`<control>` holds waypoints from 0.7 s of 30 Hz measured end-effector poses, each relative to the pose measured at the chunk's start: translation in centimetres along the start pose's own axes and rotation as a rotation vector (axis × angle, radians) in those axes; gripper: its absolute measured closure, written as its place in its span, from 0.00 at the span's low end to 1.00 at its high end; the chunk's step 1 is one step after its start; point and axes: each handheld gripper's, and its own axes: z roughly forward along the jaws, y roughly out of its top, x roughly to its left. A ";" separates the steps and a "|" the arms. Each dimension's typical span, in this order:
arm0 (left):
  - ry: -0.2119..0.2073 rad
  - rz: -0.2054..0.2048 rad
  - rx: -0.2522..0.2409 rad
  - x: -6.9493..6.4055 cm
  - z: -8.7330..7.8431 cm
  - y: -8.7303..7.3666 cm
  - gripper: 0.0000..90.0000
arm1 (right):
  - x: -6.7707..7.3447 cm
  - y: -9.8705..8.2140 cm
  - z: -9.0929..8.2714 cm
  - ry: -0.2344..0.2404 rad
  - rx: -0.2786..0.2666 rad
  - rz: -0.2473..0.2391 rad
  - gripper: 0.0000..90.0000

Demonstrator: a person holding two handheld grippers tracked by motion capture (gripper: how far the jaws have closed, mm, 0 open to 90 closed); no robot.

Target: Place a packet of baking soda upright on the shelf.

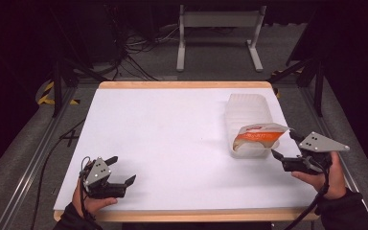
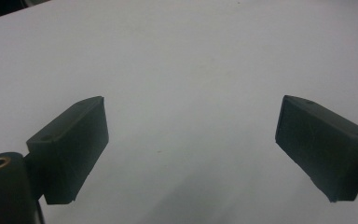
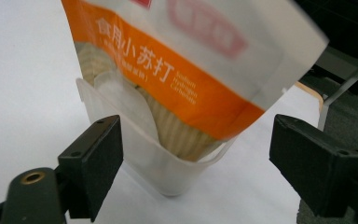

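An orange and white pouch with printed characters lies tilted in the near end of a clear plastic tray at the table's right side. My right gripper stands open just right of the tray's near corner, nothing between its jaws. In the right gripper view the pouch leans over the tray's rim, a little beyond my right gripper. My left gripper rests open near the front left of the table; in its own view my left gripper frames bare white surface.
The white table top has a wooden edge at back and front. Beyond it stand a grey metal frame and cables on the floor. Dark rails run along both sides.
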 end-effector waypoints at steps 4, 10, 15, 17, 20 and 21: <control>0.002 0.002 0.004 0.0 0.0 0.0 0.11 | 0.2 -1.1 0.4 0.005 0.009 0.001 0.20; 0.004 0.005 0.005 0.1 0.0 0.0 0.11 | 0.6 -2.9 0.9 0.024 0.037 0.004 0.20; 0.000 0.002 0.003 0.1 0.1 0.0 0.11 | 1.0 -4.6 1.2 0.034 0.040 0.013 0.20; 0.000 0.003 0.002 0.1 0.1 0.0 0.11 | 1.2 -5.2 1.2 0.039 0.038 0.018 0.20; -0.005 0.005 -0.002 0.2 0.3 0.1 0.11 | 1.3 -6.0 0.9 0.045 0.026 0.040 0.19; -0.004 0.005 0.001 0.2 0.3 0.1 0.11 | 1.3 -6.3 0.8 0.043 0.023 0.045 0.19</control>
